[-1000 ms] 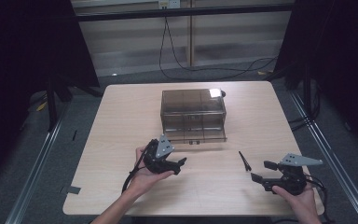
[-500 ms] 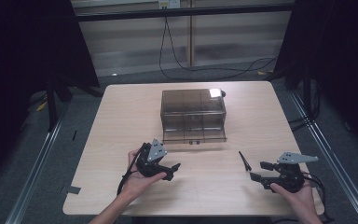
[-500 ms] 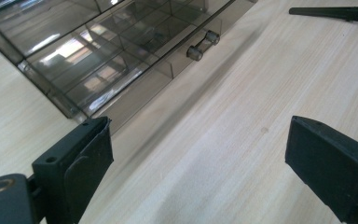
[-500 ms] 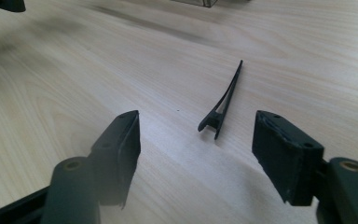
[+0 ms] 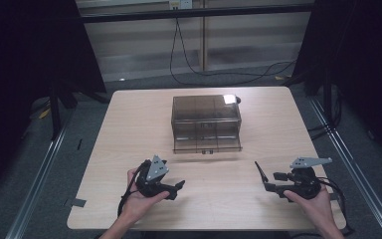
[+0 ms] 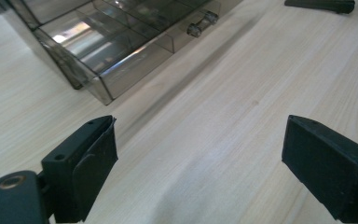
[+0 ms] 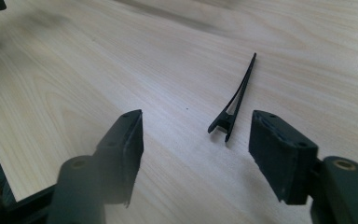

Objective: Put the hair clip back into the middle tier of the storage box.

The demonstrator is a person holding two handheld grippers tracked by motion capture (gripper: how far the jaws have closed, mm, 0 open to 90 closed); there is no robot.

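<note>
The wooden table [image 5: 129,129] carries a smoky plastic drawer box [image 5: 206,122], drawer pulled out; no legible writing. Your left gripper [image 5: 177,189] and right gripper [image 5: 268,187] both stand apart, empty. The black hair clip [image 7: 235,100] lies just ahead of the right jaws.

Looks like a lab or some kind of recording rig, definitely not anyone's home. There's a plain light-wood table [image 5: 129,124] sitting on grey carpet-type floor [image 5: 144,84], with black curtains [image 5: 25,59] hung along both the left and right sides so everything around it goes dark. Past the table's far edge there's a pale wall panel with a black cable [image 5: 189,64] dangling down and trailing across the floor. Metal rails [image 5: 40,184] run along the floor beside the table's left and right edges.
</note>
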